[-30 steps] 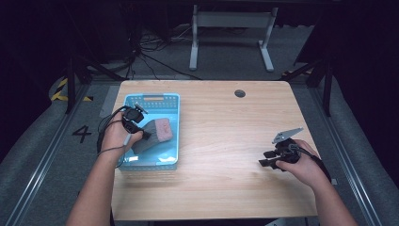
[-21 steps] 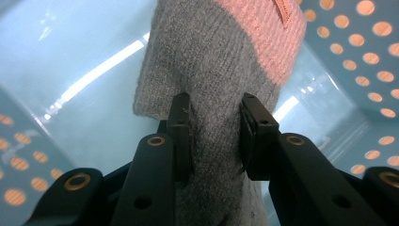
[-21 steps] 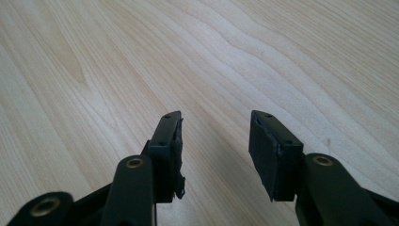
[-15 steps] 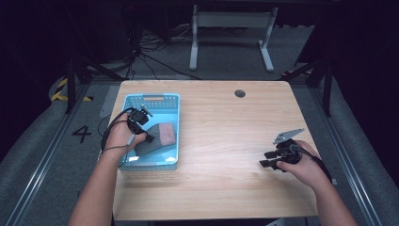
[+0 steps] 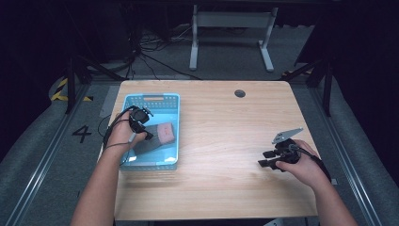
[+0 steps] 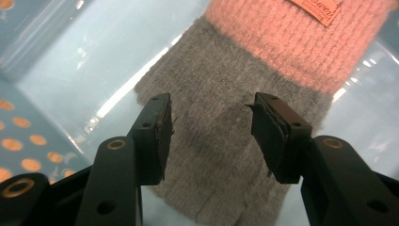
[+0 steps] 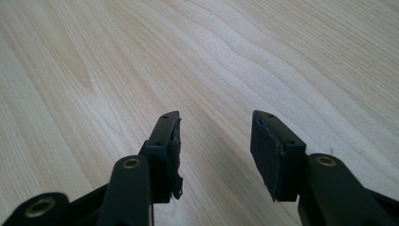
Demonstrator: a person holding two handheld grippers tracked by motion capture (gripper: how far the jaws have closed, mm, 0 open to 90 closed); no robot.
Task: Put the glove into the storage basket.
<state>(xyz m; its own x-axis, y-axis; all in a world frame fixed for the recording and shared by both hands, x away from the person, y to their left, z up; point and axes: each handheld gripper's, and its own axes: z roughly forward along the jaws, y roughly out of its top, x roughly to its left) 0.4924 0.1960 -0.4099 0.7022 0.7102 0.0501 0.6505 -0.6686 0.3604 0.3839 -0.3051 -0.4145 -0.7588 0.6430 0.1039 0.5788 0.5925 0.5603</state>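
A knitted item, grey with a pink band (image 5: 162,133) (image 6: 235,122), lies on the floor of a light blue plastic basket (image 5: 174,120) at the table's left. My left gripper (image 5: 147,135) (image 6: 210,136) hangs inside the basket just over the grey part of the knit. Its jaws stand apart, one on each side of the fabric, with nothing pinched between them. My right gripper (image 5: 266,159) (image 7: 214,150) rests low over bare wood at the table's right, open with nothing between its fingers.
The wooden table (image 5: 221,141) has a round cable hole (image 5: 240,93) near its far edge. The basket wall (image 6: 28,141) with orange-lit holes is close on the left of the left gripper. Beyond the table are cables and a desk frame (image 5: 230,42) on grey floor.
The left gripper has moved slightly toward the person and lower over the knit's grey part. The right gripper has stayed where it was.
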